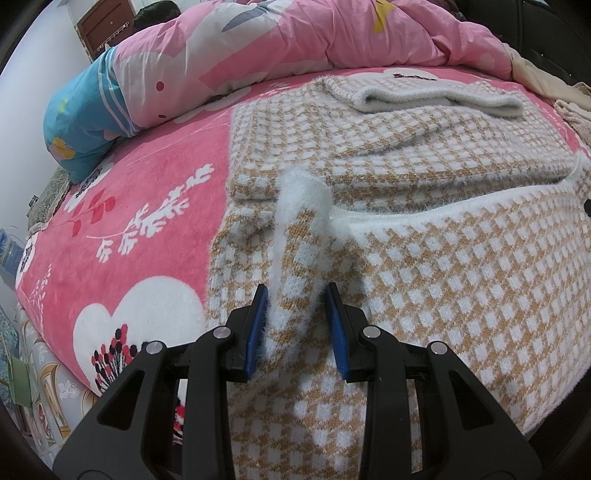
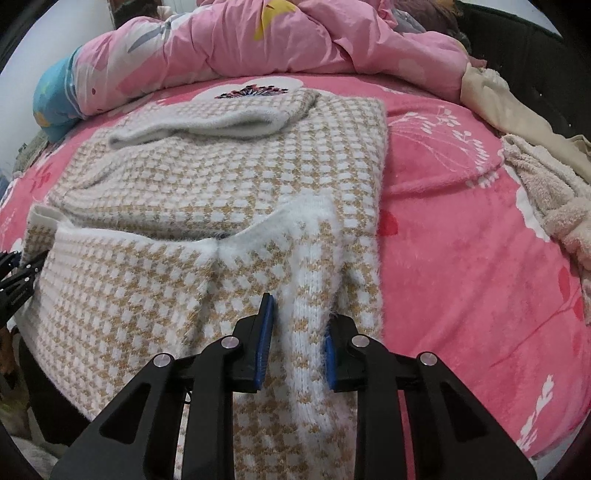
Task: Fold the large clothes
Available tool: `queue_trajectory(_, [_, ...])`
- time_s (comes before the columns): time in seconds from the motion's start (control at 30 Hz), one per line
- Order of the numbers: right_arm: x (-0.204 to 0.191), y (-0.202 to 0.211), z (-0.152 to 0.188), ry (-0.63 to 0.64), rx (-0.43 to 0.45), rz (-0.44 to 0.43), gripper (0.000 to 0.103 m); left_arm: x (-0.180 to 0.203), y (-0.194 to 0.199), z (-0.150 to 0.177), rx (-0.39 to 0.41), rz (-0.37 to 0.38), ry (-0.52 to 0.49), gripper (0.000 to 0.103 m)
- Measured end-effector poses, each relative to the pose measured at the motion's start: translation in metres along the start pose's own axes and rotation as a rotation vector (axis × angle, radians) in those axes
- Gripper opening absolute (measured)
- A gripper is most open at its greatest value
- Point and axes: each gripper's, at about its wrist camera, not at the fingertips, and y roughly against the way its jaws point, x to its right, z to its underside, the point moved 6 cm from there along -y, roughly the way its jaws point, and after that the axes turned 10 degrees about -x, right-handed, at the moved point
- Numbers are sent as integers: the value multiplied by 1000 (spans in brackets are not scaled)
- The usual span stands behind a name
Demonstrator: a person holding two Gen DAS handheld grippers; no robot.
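Across the pink flowered bed (image 1: 147,206), from the left edge of the left wrist frame, I see a blue pillow end (image 1: 81,125) under the pink quilt (image 1: 295,33), then bare pink cover, then the task's thing: a fuzzy tan-and-white checked sweater (image 1: 461,266) filling the middle and right, its far part already folded with the pale collar band (image 1: 443,98) on top. It looks soft, thick and limp, light enough to lift by an edge but sure to sag and stretch, and its long nap may catch on the pads; I judge the white ribbed hem the firmest place to take hold, one pinch near each lower corner. At the bottom centre my left hand-held gripper (image 1: 295,325) points steeply down with a raised ridge of that hem between its blue pads; the fabric touches the left pad while a slight gap shows at the right one, so I cannot say it is truly clamped. Moving to the right wrist frame, the right hand-held gripper (image 2: 299,339) sits at the bottom centre, pitched down likewise, grasping a bunched white fold of hem that fills the gap. Beyond it, at the right, lie bare pink cover and a beige towel (image 2: 546,192).
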Motion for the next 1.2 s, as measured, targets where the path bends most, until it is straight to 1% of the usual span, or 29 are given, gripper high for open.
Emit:
queue_trajectory(0.23, [-3, -1, -1, 8, -1, 22, 23, 0, 0, 0, 0, 0, -1, 31])
queue_trajectory(1.1, [-2, 0, -1, 4, 2, 27, 23, 1, 0, 0, 0, 1, 3, 31])
queue_trajectory(1.2, [-2, 0, 0, 0, 13, 40, 23, 0, -2, -1, 2, 2, 10, 31])
